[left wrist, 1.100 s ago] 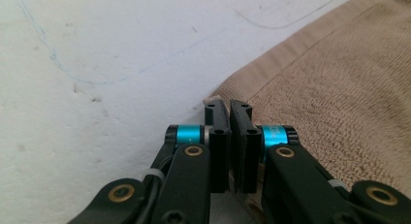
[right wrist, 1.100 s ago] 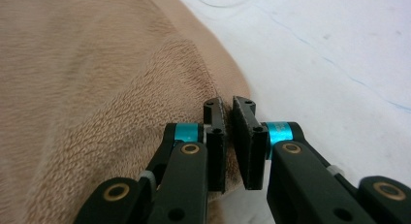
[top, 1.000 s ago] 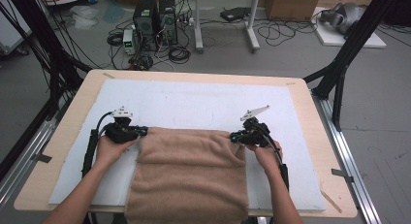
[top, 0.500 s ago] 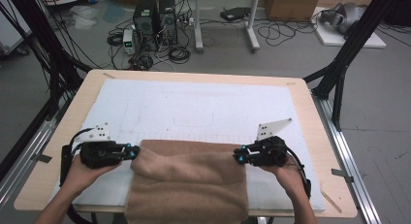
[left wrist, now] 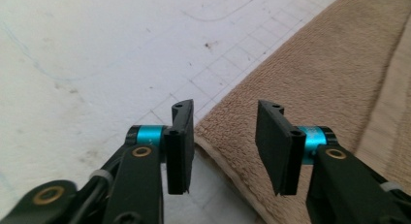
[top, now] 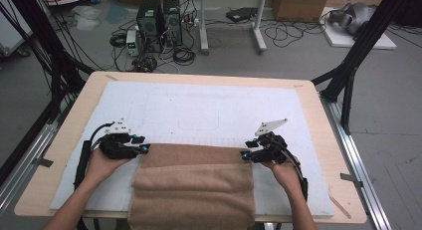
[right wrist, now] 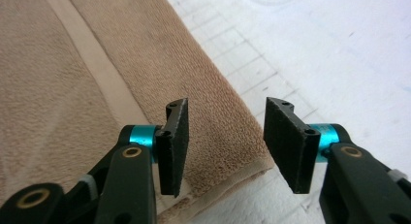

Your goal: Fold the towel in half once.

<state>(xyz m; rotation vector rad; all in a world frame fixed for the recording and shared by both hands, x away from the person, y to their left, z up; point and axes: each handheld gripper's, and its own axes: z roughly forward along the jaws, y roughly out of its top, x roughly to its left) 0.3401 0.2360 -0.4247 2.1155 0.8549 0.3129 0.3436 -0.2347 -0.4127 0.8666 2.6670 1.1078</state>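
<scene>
A pale wooden table (top: 59, 155) carries a white gridded mat (top: 209, 110) that covers most of its top. Beyond the table lies a grey floor (top: 298, 56) strewn with black cables, with two dark computer towers (top: 159, 18) standing at the far side and black frame struts (top: 356, 60) slanting down at both edges of the room.

A tan terry-cloth towel (top: 194, 185), folded into layered bands, lies on the near middle of the mat and hangs over the table's near edge. The left gripper (top: 143, 149) sits at the towel's far left corner and the right gripper (top: 244, 155) at its far right corner, each held in a hand that comes in from the bottom.

In the left gripper view, the black jaws stand apart and have just been opening; the towel's hemmed corner (left wrist: 228, 146) lies below and between them, not pinched. In the right gripper view the jaws have likewise just been opening and stand released, with the towel's folded corner (right wrist: 228, 151) between them, not pressed by the pads.

The towel's far folded edge runs left to right across the table, from one gripper to the other; its long axis runs from that edge toward the person.
</scene>
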